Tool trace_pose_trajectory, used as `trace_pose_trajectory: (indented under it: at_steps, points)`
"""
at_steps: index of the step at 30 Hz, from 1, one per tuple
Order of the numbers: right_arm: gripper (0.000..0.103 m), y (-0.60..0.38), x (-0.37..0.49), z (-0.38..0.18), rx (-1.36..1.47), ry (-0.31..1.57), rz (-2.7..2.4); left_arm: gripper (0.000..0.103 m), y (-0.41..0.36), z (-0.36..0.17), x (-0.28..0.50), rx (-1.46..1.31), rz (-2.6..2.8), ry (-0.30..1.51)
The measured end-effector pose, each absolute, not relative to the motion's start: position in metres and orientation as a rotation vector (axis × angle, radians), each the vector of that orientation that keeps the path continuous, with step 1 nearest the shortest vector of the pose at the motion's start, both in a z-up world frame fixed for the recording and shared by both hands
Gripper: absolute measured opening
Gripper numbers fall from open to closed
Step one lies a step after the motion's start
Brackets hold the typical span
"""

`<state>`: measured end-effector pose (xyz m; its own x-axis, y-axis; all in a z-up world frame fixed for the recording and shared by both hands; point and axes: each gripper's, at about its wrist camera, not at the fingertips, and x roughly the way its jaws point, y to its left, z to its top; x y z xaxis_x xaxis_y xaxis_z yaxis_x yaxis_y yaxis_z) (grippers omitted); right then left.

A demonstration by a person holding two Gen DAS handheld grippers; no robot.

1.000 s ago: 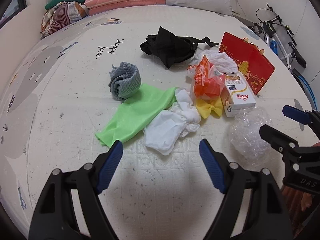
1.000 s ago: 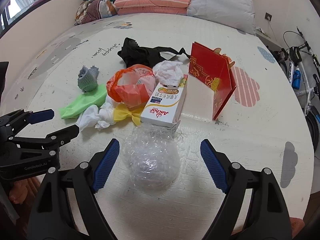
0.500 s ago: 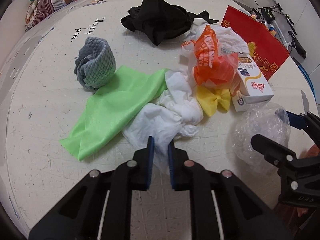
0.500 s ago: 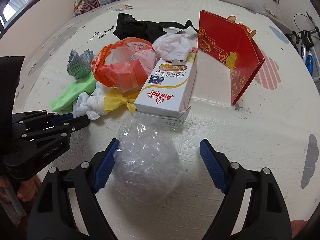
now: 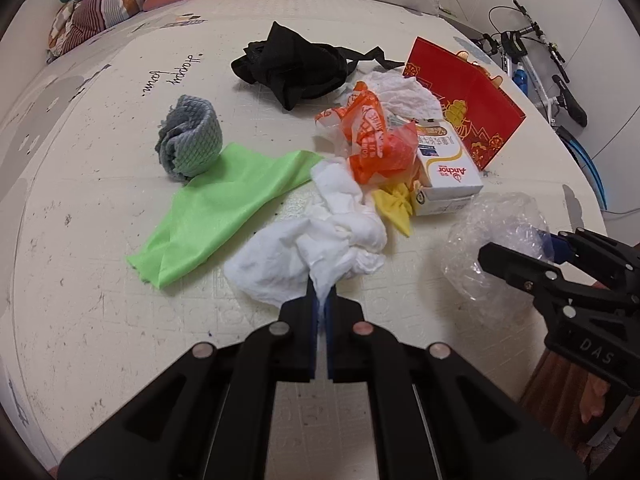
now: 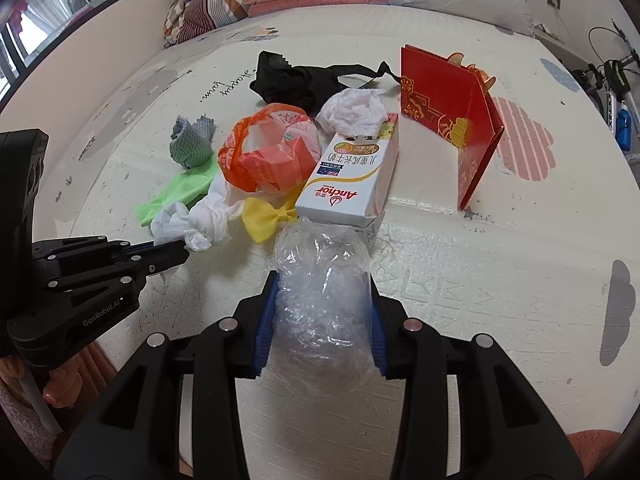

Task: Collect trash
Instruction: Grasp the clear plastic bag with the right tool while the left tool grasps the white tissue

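Fingers [image 5: 310, 296] of the left gripper [image 5: 320, 300] pinch the crumpled white tissue wad [image 5: 316, 240], centre frame; right gripper [image 6: 320, 320], just closing, clamps the clear bubble-wrap bundle [image 6: 320, 300]. Grasp step; next, lift both clear.

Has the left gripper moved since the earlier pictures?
Yes. The left gripper went toward the white crumpled paper, its fingers closing on that paper's near edge, nearer the milk box.

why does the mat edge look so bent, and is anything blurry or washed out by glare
Left wrist view: fisheye bends the mat edge into a curve, corners are vignetted black, light is soft and even, the white tissue stays sharp. Right wrist view: same barrel distortion, the window is bright, faint sheen on the bubble wrap, no motion blur.
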<state>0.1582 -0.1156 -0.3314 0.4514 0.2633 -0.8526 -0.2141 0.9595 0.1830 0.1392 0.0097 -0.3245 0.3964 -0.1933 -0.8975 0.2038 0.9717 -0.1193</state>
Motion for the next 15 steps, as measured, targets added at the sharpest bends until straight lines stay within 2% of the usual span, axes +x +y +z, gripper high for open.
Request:
trace_pose_trajectory:
  at_steps: [15]
  points:
    - [0.038, -0.119, 0.095, -0.253, 0.01, 0.897, 0.297, 0.004, 0.004, -0.245, 0.071, -0.007, -0.198, 0.997]
